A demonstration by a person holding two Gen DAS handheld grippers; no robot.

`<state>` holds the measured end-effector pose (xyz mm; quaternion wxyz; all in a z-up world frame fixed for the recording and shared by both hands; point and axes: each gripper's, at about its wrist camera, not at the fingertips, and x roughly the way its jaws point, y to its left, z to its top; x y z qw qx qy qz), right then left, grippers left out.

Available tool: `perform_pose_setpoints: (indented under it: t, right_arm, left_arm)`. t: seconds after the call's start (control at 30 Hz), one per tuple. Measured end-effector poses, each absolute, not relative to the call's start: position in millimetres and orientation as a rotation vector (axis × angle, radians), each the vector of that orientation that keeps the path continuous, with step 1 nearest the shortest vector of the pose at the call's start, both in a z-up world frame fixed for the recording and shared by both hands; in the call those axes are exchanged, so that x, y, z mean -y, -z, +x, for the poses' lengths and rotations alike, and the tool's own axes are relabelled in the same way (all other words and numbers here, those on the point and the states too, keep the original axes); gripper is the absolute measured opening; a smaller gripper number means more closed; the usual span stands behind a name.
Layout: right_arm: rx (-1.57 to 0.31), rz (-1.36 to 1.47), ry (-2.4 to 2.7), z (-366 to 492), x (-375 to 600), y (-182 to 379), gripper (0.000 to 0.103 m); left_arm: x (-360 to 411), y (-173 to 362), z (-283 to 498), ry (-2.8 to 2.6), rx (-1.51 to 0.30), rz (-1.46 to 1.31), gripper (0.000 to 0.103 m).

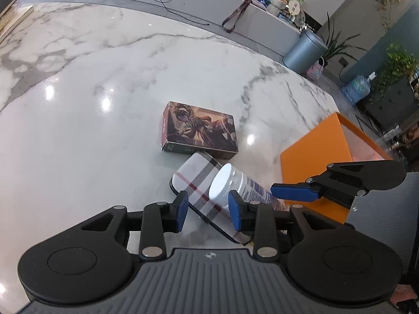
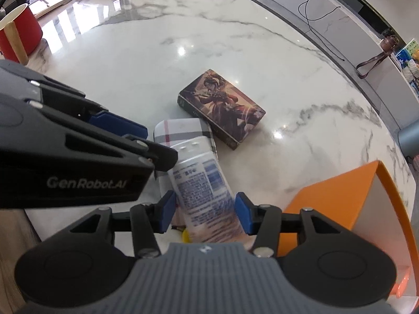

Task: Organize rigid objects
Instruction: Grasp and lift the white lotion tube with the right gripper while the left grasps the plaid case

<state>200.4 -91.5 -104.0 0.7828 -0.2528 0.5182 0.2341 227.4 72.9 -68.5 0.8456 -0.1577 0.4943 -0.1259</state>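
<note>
A white bottle (image 2: 201, 180) with blue print lies on its side across a plaid flat case (image 1: 199, 183) on the marble table. My right gripper (image 2: 205, 213) is open and straddles the bottle's lower body, with a thin gap at its left pad. My left gripper (image 1: 208, 209) is open over the plaid case, its right pad close to the bottle's white cap (image 1: 221, 185). One finger (image 1: 296, 192) of the right gripper lies along the bottle. The left gripper's blue pad (image 2: 117, 125) shows beside the plaid case (image 2: 178, 130). An illustrated card box (image 1: 199, 130) rests just beyond the case.
An open orange box (image 2: 335, 196) with a white inside stands at the right, close to the bottle. A red pot (image 2: 21, 34) with a wooden handle sits at the far left. Books (image 1: 10, 10) lie at the table's far left corner. The table edge curves past the right side.
</note>
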Motion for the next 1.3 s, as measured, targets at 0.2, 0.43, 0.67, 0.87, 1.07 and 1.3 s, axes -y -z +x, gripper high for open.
perform_pose_setpoints:
  t: [0.2, 0.43, 0.67, 0.87, 1.07, 1.3]
  right_arm:
    - [-1.131, -0.534, -0.488, 208.2, 88.1, 108.8, 0.040]
    - [-1.134, -0.489, -0.432, 214.3, 97.7, 107.0, 0.018]
    - [-1.159, -0.467, -0.391, 222.6, 100.2, 110.1, 0.017]
    - [-1.180, -0.416, -0.452, 215.5, 93.2, 110.4, 0.017]
    - [-1.198, -0.372, -0.468, 211.8, 94.1, 111.0, 0.016]
    - [-1.165, -0.357, -0.393, 222.3, 110.9, 102.6, 0.016]
  left_arm:
    - [-70.7, 72.4, 228.3, 0.257, -1.033, -0.324, 0.040]
    - [-72.6, 80.9, 227.7, 0.231, -1.053, -0.339, 0.041]
    - [-77.5, 86.6, 227.7, 0.189, -1.073, -0.365, 0.043]
    - [-86.5, 87.5, 226.6, 0.166, -1.076, -0.416, 0.054]
    - [-88.6, 91.2, 226.9, 0.142, -1.105, -0.410, 0.061]
    - [-73.1, 86.0, 233.6, 0.063, -1.088, -0.295, 0.076]
